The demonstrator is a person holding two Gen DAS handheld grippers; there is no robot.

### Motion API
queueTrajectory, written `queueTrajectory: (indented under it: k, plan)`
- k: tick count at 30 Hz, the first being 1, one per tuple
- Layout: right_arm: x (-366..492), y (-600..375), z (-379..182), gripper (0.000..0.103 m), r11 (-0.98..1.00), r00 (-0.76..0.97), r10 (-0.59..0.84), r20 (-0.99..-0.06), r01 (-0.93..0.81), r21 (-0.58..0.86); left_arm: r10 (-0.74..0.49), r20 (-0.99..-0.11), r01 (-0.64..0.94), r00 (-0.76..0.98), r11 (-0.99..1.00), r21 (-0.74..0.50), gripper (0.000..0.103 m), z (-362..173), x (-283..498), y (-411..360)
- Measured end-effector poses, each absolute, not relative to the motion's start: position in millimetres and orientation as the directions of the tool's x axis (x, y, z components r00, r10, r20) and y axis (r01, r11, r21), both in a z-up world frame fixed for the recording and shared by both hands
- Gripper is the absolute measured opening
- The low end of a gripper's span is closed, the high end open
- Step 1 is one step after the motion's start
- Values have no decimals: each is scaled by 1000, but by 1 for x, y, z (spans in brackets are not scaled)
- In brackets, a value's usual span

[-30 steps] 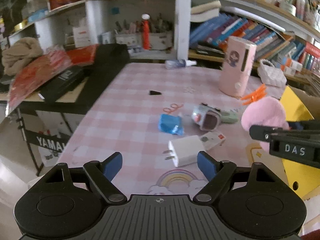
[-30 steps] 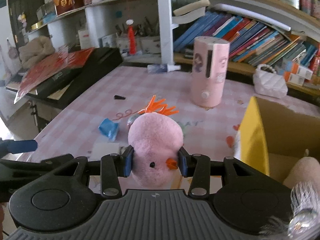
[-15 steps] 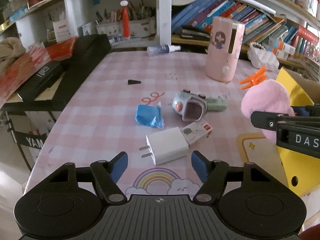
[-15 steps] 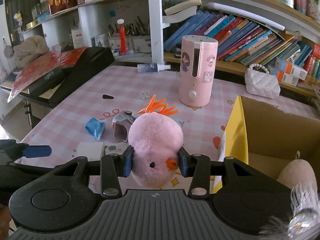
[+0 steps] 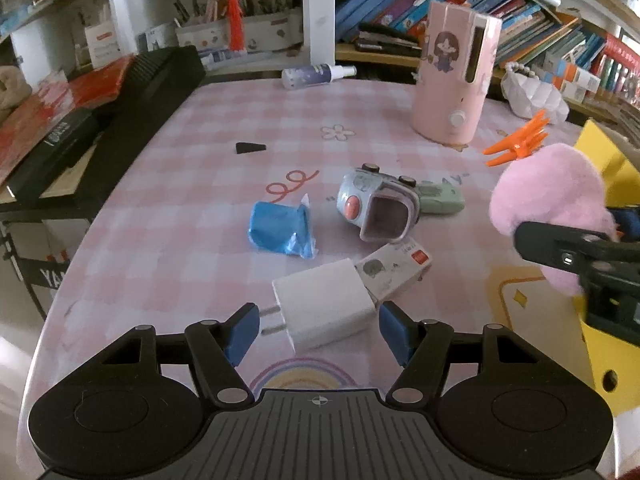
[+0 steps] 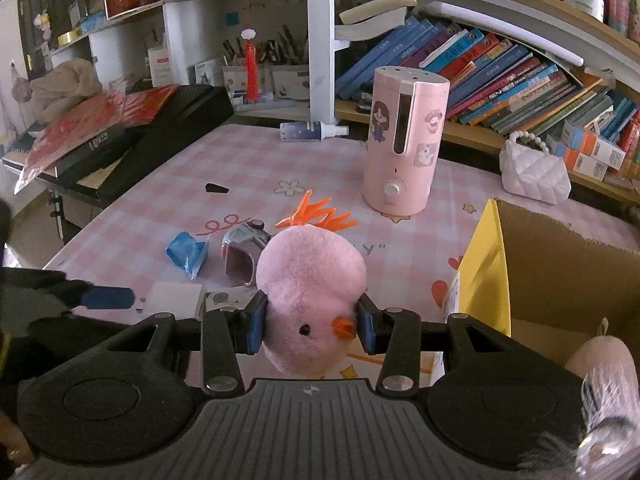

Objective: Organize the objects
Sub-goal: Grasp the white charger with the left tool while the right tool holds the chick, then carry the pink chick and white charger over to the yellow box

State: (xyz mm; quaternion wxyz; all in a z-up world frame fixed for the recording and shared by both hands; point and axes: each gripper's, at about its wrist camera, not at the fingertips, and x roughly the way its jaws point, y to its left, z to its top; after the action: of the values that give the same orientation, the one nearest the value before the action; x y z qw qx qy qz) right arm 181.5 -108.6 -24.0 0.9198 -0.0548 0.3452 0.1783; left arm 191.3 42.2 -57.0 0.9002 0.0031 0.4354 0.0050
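Observation:
My right gripper [image 6: 310,328] is shut on a pink plush chick [image 6: 312,280] with an orange crest, held above the pink checked table beside a yellow cardboard box [image 6: 486,264]. The chick also shows at the right of the left wrist view [image 5: 548,200]. My left gripper [image 5: 318,330] is open, its blue pads on either side of a white charger plug [image 5: 328,308] lying on the table. Beyond the plug lie a small white card box [image 5: 394,270], a blue wrapper [image 5: 280,230] and a grey toy watch [image 5: 376,206].
A pink humidifier [image 5: 456,72] stands at the back of the table, with a spray bottle [image 5: 316,75] and a white quilted purse [image 6: 534,172] near the bookshelves. A black case [image 5: 120,120] lies left of the table. Another plush [image 6: 604,364] sits in the box.
My left gripper has moved forward and down until its open pads flank the white plug. My right gripper has carried the chick rightward, closer to the box.

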Motion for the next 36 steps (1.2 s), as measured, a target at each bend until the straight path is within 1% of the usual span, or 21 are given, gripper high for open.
queueTrajectory:
  k: [7, 15, 29, 36]
  plan:
    - [191, -110, -28, 41, 934, 690, 279, -668, -357, 21, 49, -787, -17, 615, 999, 50, 65, -66, 205, 43]
    - [195, -111, -31, 41, 942, 681, 267, -682, -334, 36, 4, -806, -41, 592, 999, -26, 64, -66, 207, 56]
    - [183, -96, -29, 41, 939, 661, 291, -692, -336, 73, -13, -727, -103, 686, 988, -116, 64, -15, 163, 91]
    - [166, -90, -24, 41, 939, 663, 297, -687, -333, 84, -16, -697, -105, 717, 986, -131, 65, 1, 136, 103]
